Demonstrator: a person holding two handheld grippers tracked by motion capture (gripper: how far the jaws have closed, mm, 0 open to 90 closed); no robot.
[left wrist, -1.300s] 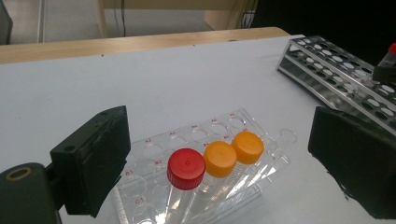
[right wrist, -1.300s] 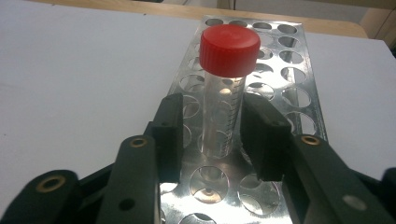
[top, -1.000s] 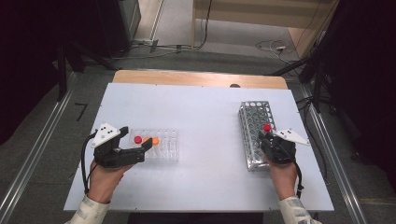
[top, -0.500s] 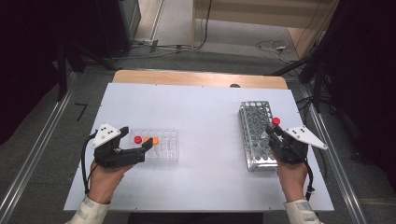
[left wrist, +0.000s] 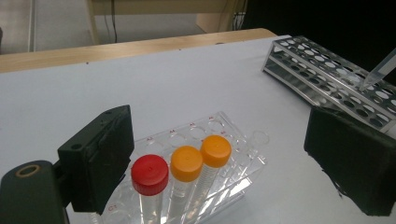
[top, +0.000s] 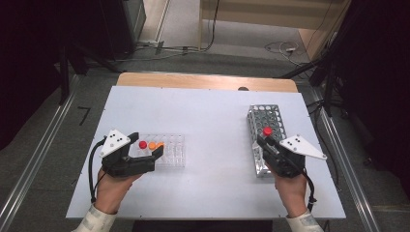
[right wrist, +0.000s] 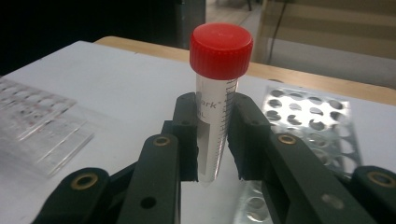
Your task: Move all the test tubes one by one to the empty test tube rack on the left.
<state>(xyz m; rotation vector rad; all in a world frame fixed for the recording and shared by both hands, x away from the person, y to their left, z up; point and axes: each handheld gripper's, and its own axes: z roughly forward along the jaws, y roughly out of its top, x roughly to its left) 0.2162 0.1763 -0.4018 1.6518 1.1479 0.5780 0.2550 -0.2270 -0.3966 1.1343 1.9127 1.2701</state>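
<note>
A clear plastic rack (top: 175, 151) (left wrist: 211, 129) lies on the white table at the left. It holds one red-capped tube (left wrist: 149, 173) and two orange-capped tubes (left wrist: 186, 163) side by side. My left gripper (top: 146, 151) (left wrist: 219, 161) is open, with one jaw on each side of that rack's near end. At the right, my right gripper (top: 266, 141) (right wrist: 215, 140) is shut on another red-capped tube (top: 267, 131) (right wrist: 216, 93). That tube is held upright over the metal rack (top: 265, 115) (right wrist: 308, 112), its pointed tip free below the jaws.
A wooden strip (top: 203, 81) runs along the table's far edge. Bare white tabletop (top: 212, 125) separates the two racks. Cables (top: 278, 47) lie on the floor beyond the table, and dark stands rise at both sides.
The right gripper swung right with its red-capped tube, then came back left over the metal rack. The left gripper stayed where it was.
</note>
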